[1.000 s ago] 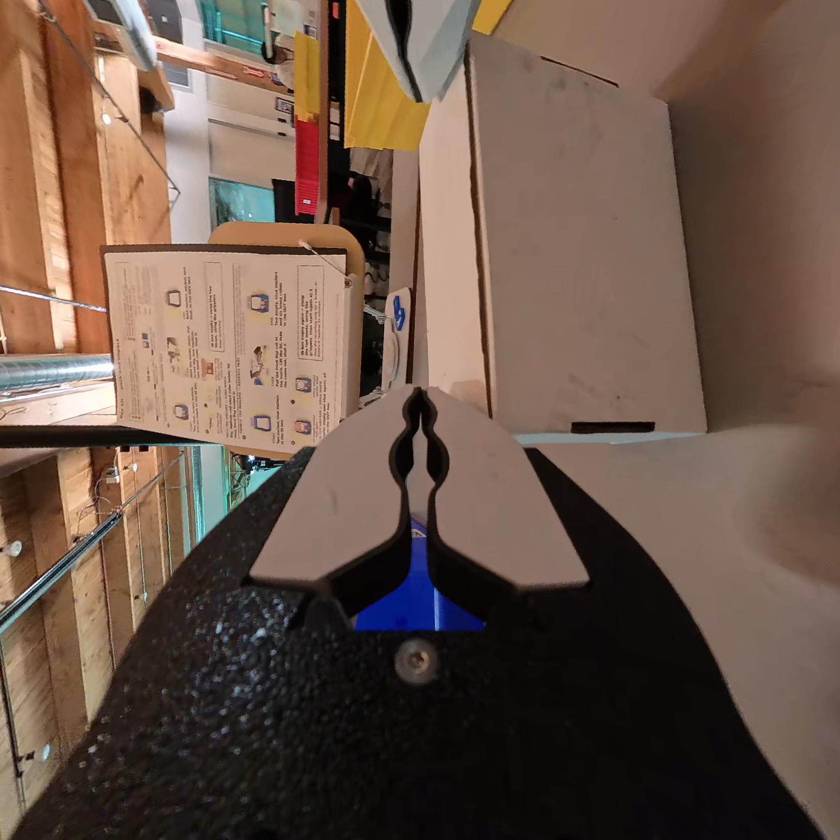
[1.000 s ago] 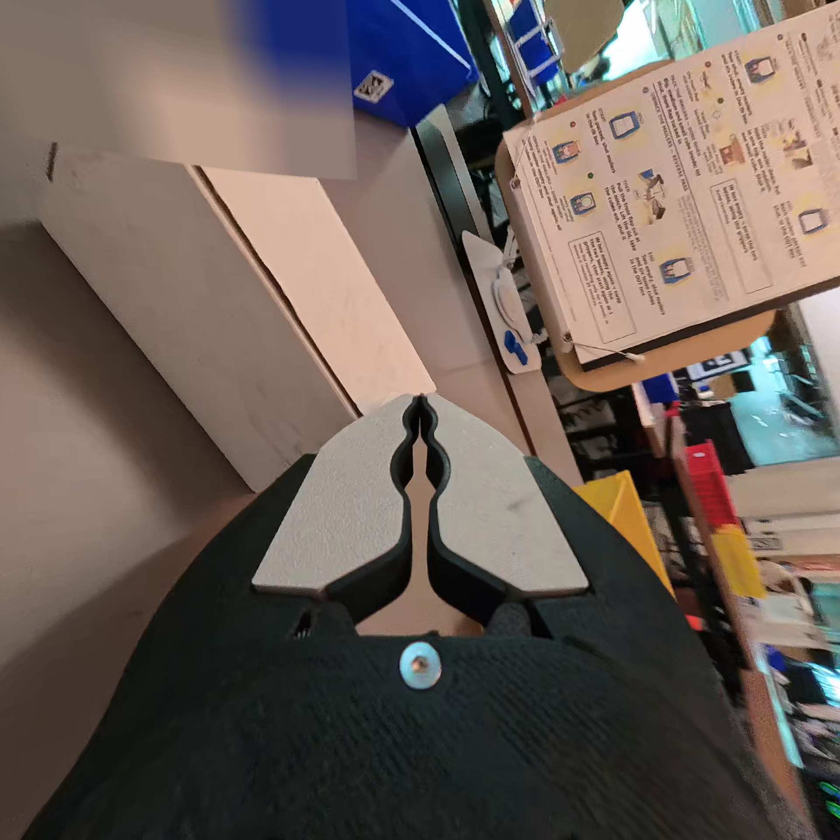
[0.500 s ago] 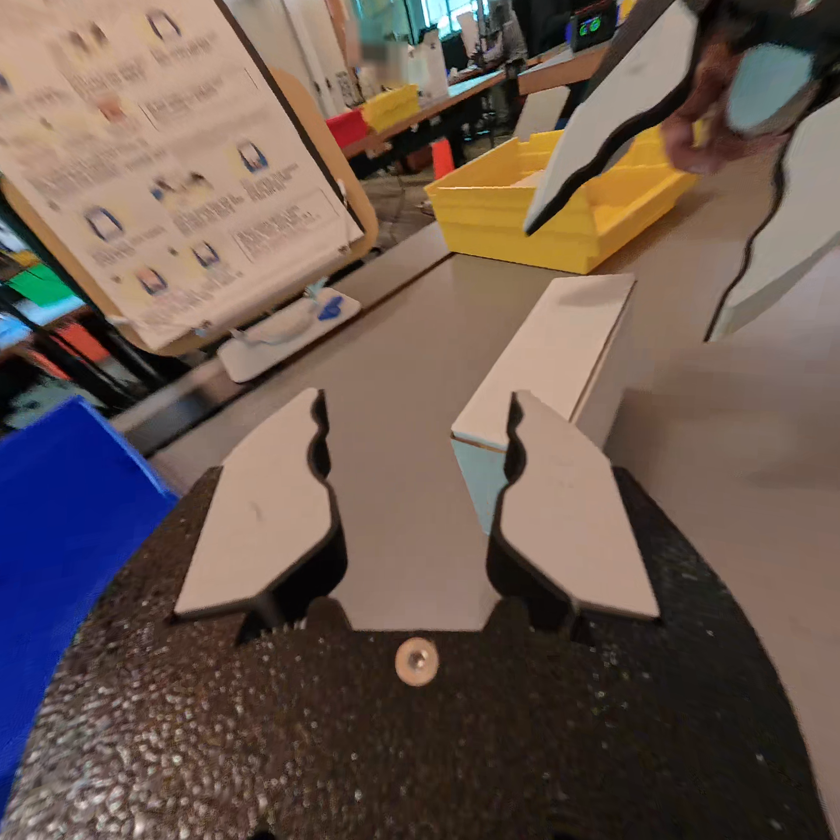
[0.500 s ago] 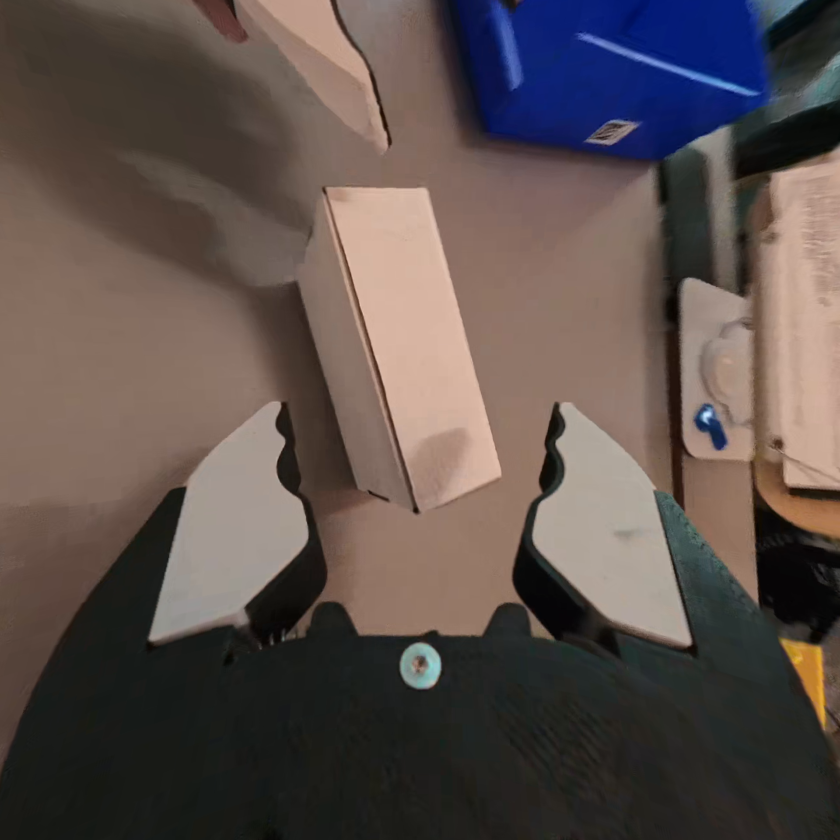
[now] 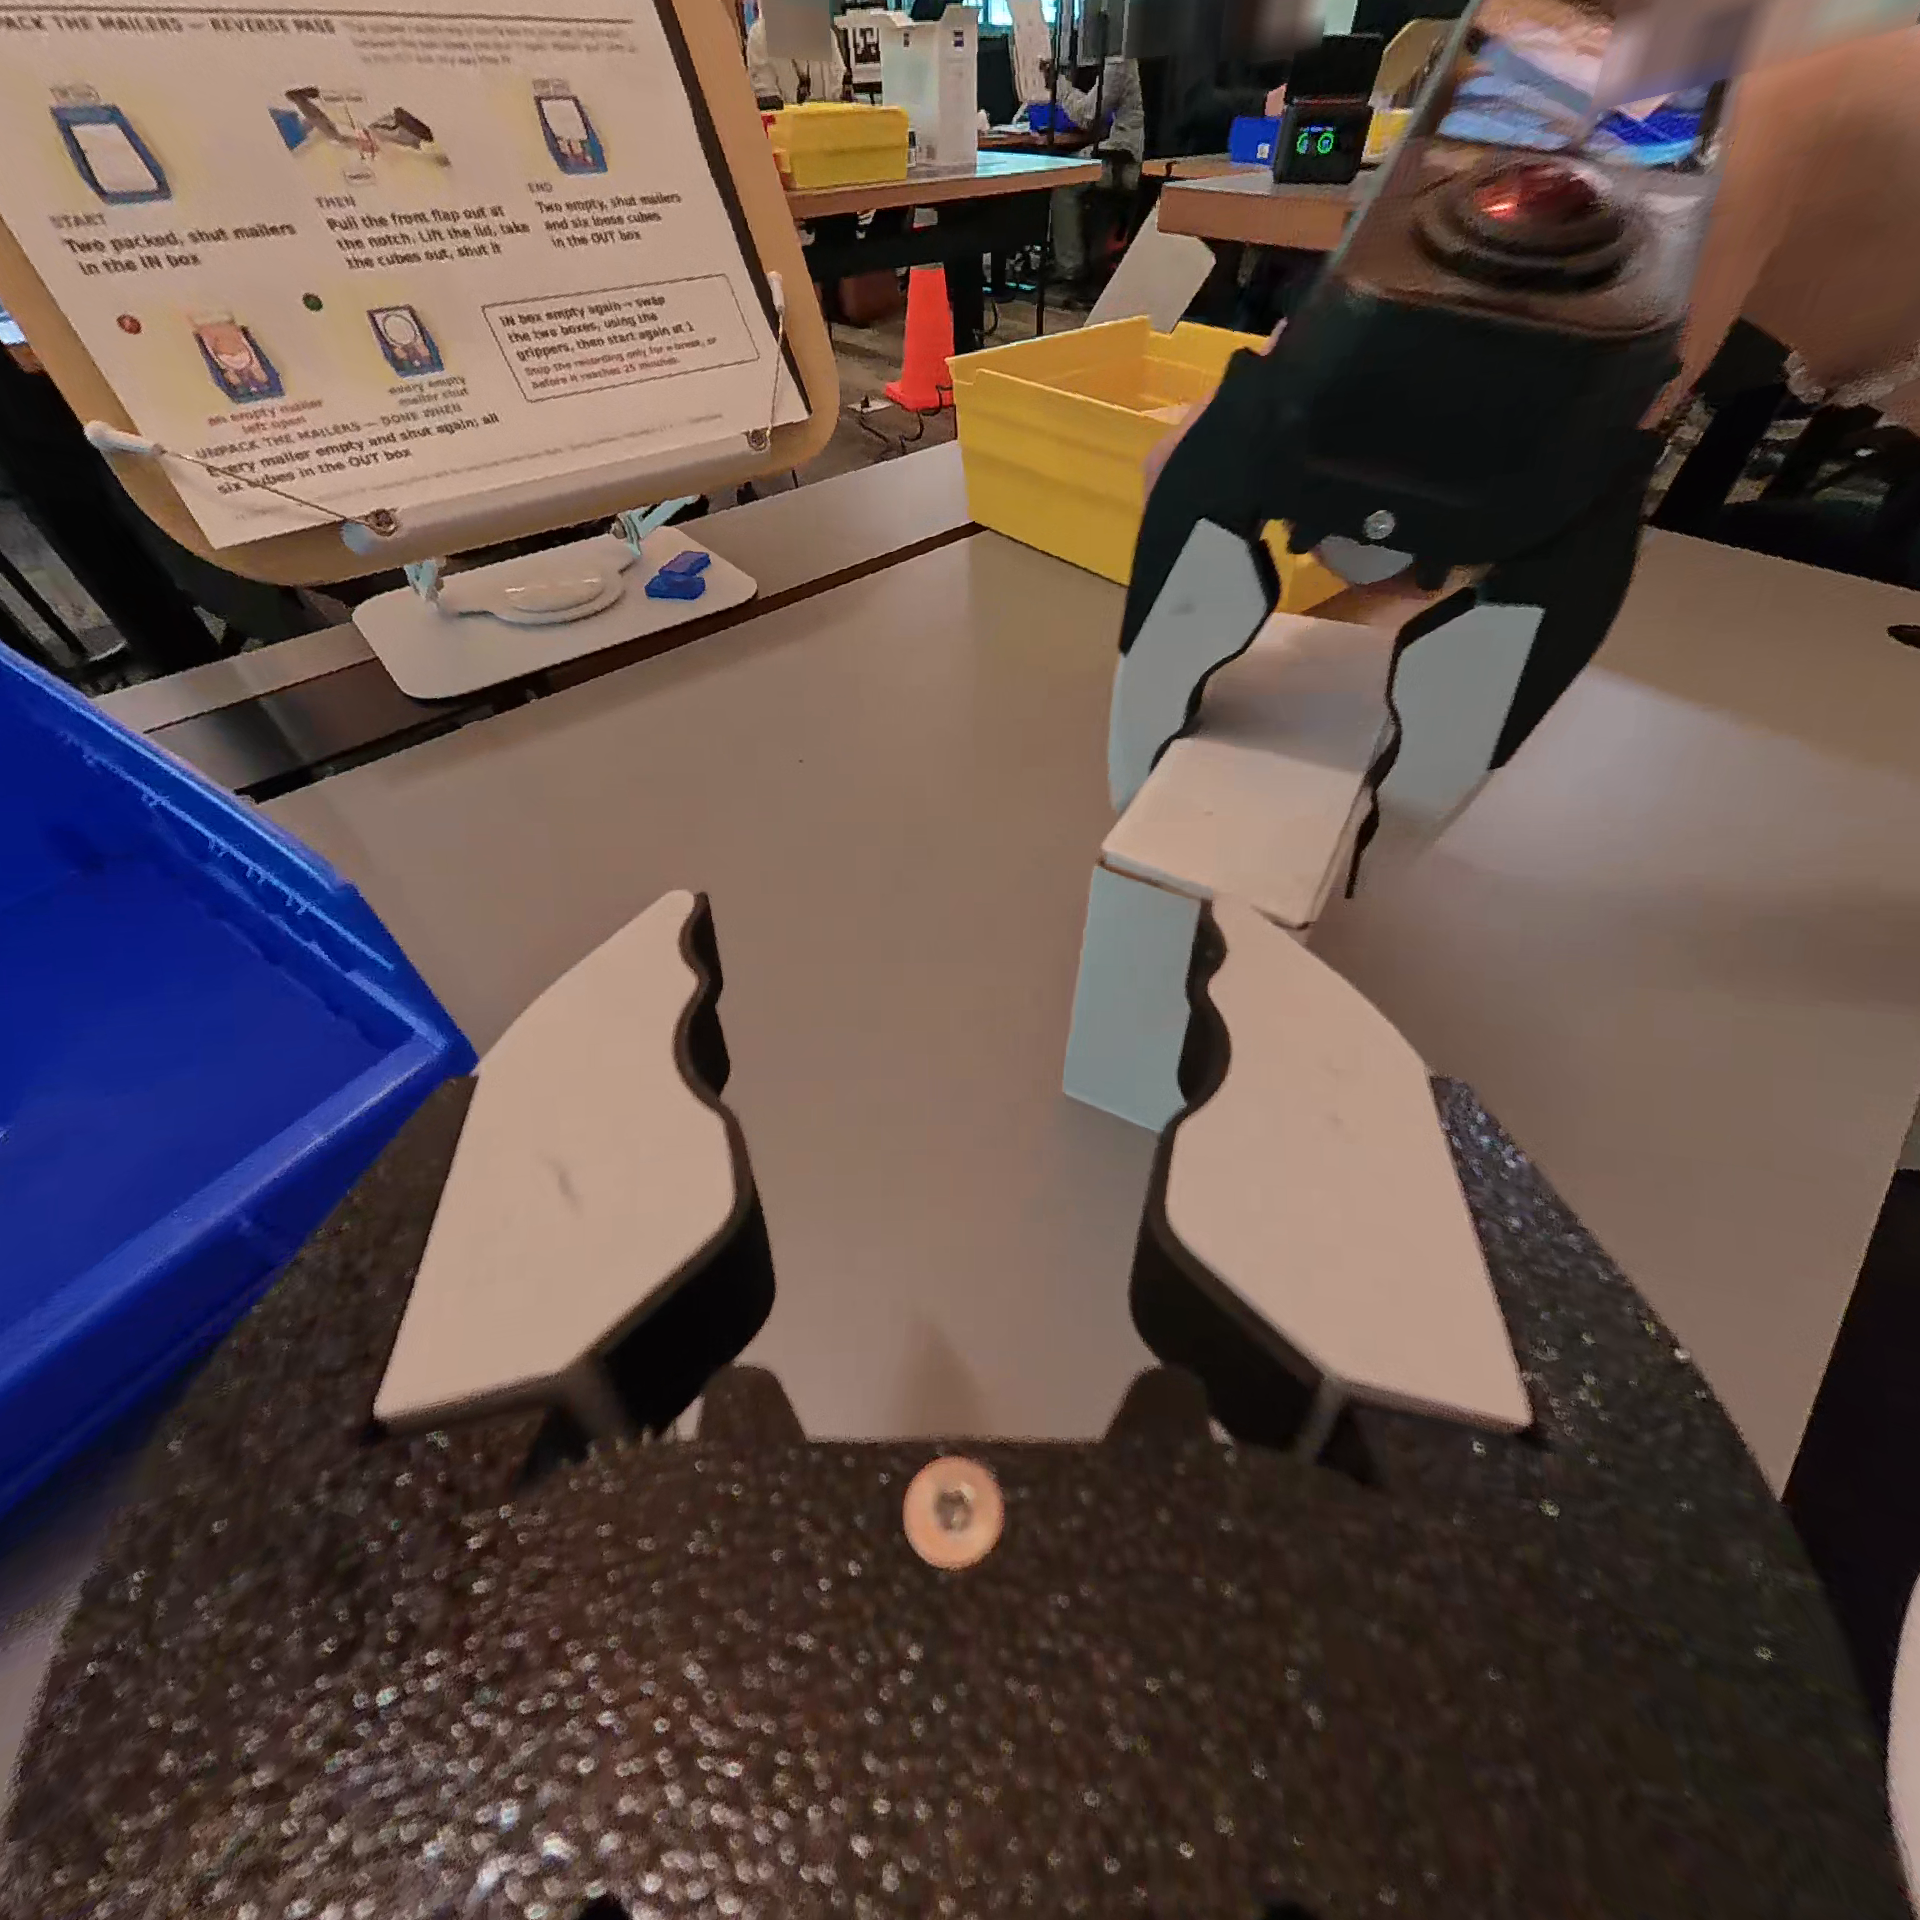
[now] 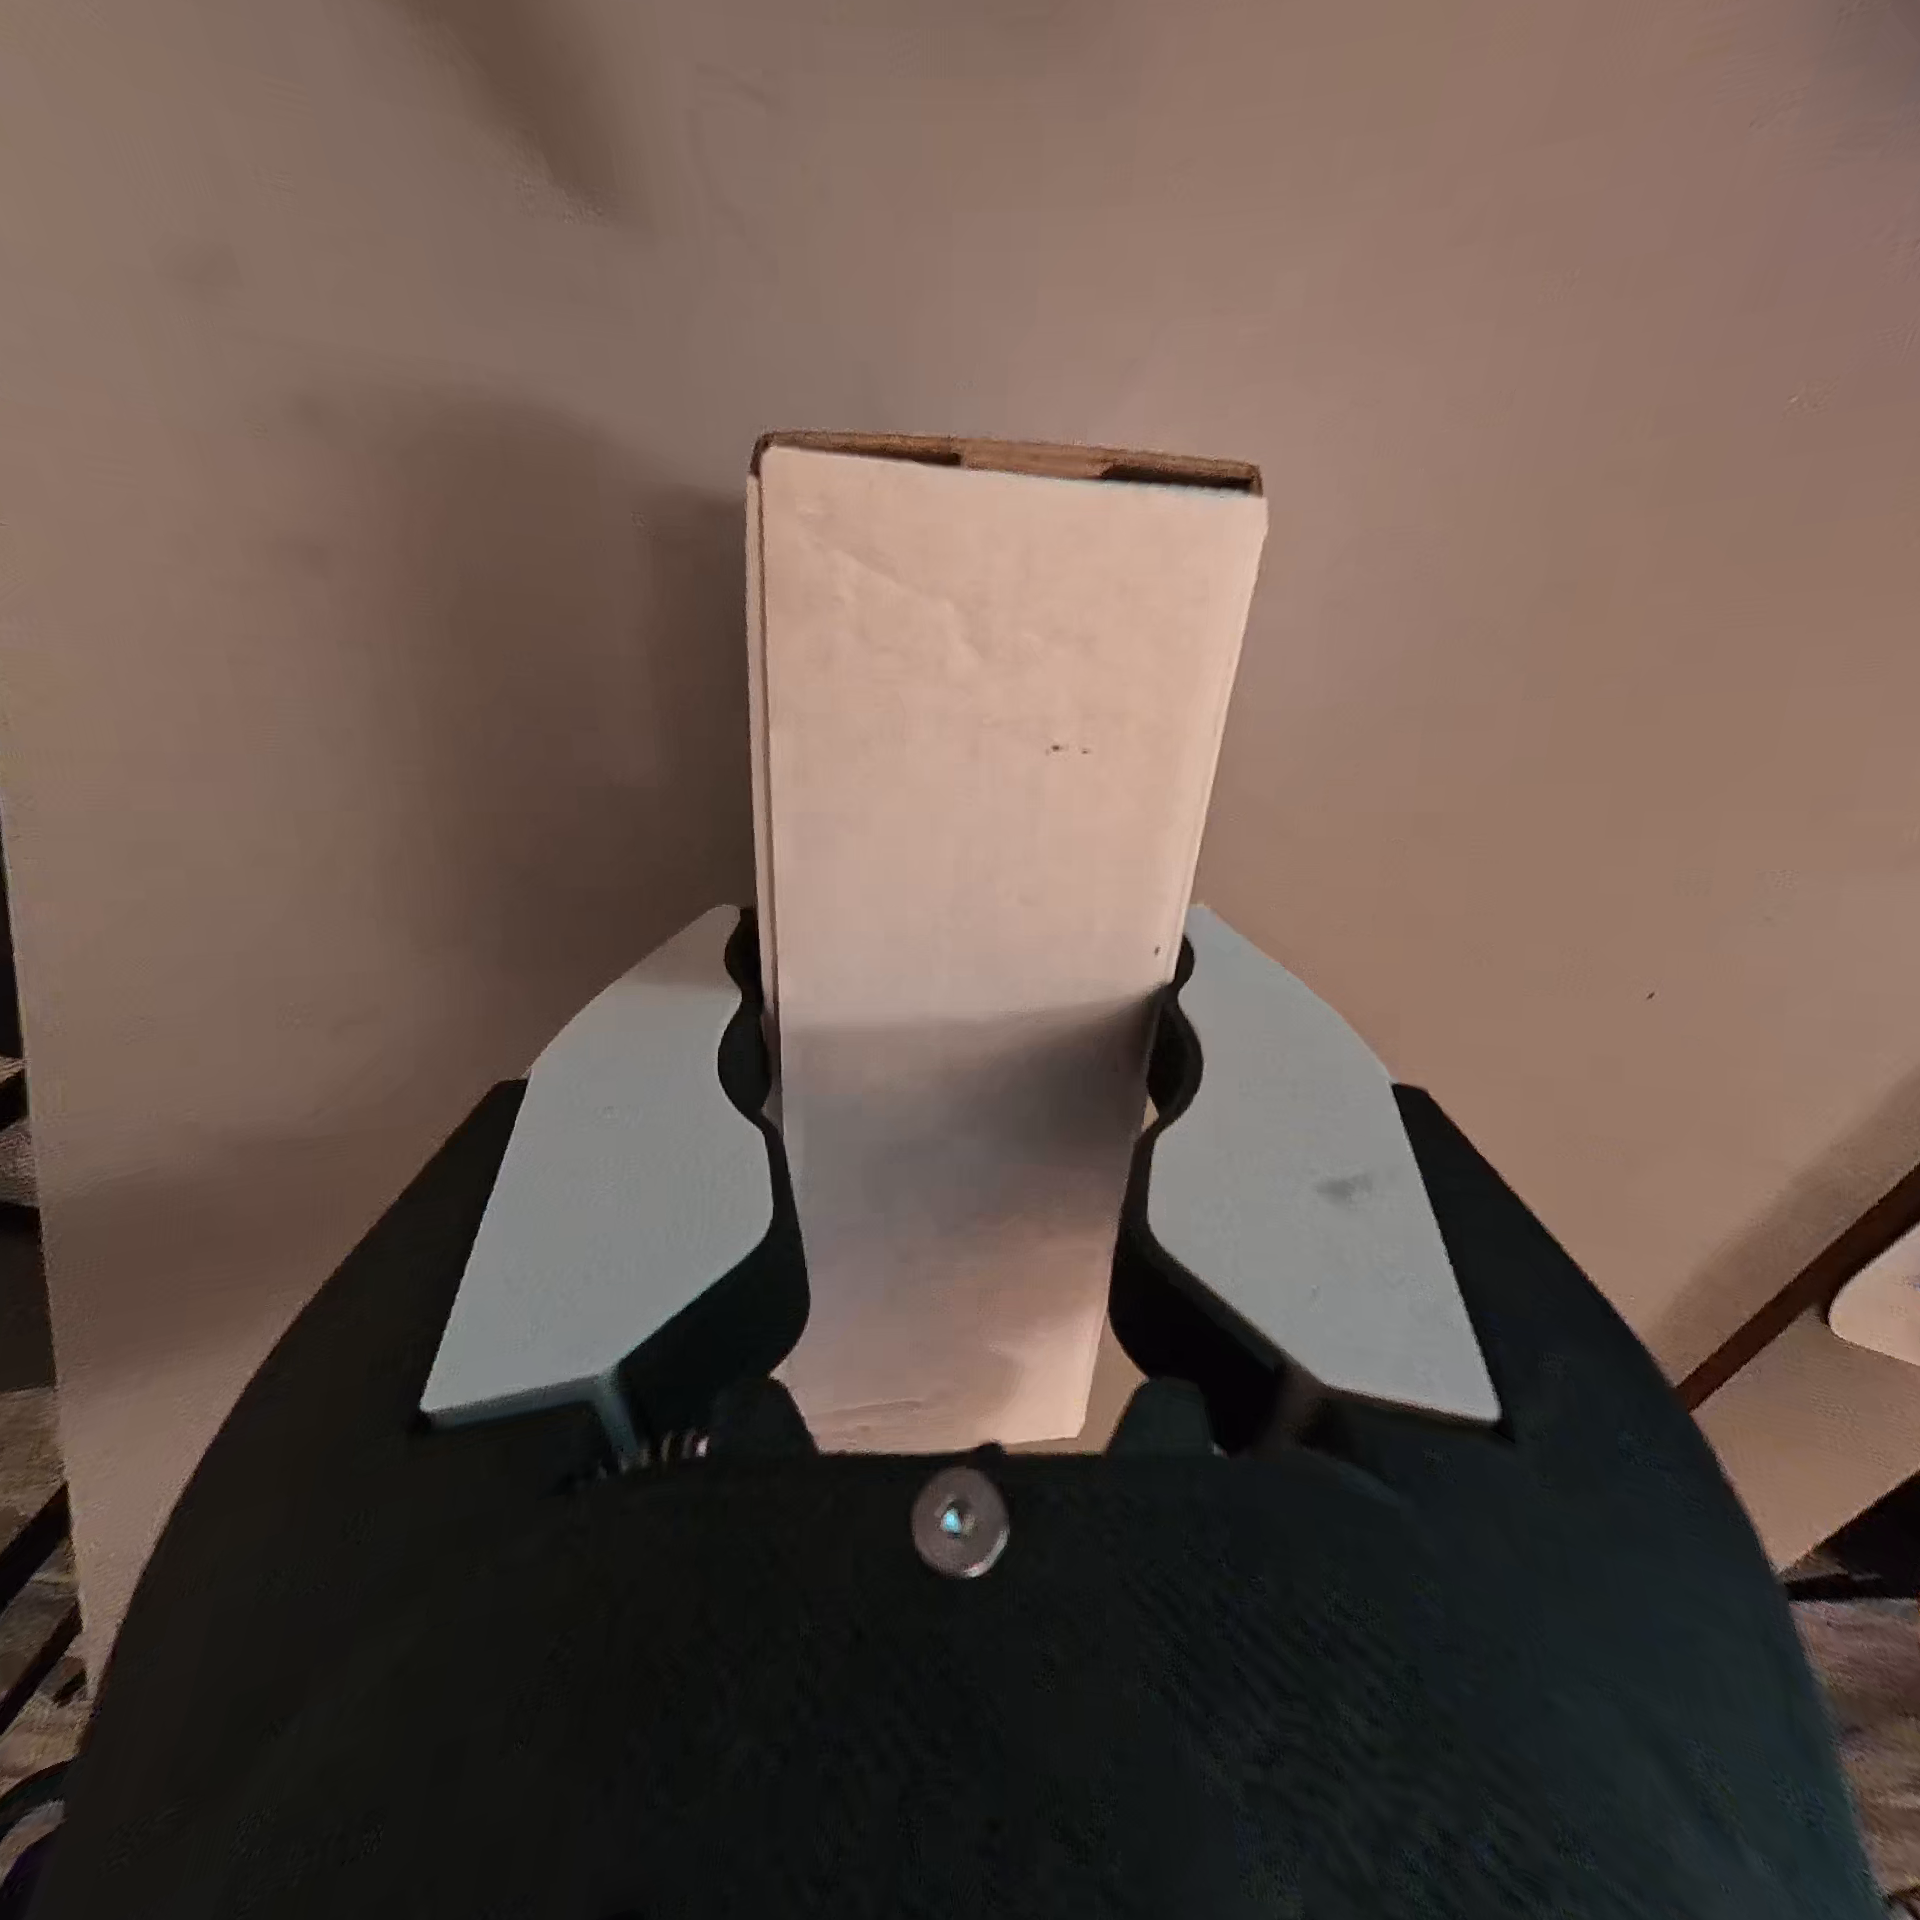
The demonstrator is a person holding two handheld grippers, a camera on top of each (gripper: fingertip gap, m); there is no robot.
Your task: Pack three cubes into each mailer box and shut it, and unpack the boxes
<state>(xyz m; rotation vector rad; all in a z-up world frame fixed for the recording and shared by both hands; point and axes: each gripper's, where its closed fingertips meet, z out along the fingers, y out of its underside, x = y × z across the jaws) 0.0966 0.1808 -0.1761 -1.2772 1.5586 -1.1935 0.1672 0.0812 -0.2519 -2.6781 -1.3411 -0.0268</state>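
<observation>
A grey table (image 5: 883,790) carries a blue bin (image 5: 156,1039) at the left and a yellow bin (image 5: 1049,457) at the far side. A closed white mailer box (image 6: 987,831) lies between them. The right gripper (image 6: 961,935) straddles its end, jaws against both sides. The left gripper (image 5: 951,935) hovers near, jaws wide, empty.

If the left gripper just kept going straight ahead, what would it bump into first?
Probably the white mailer box: the left gripper is open and its right finger already lines up with the box's near end, though depth is uncertain.
</observation>
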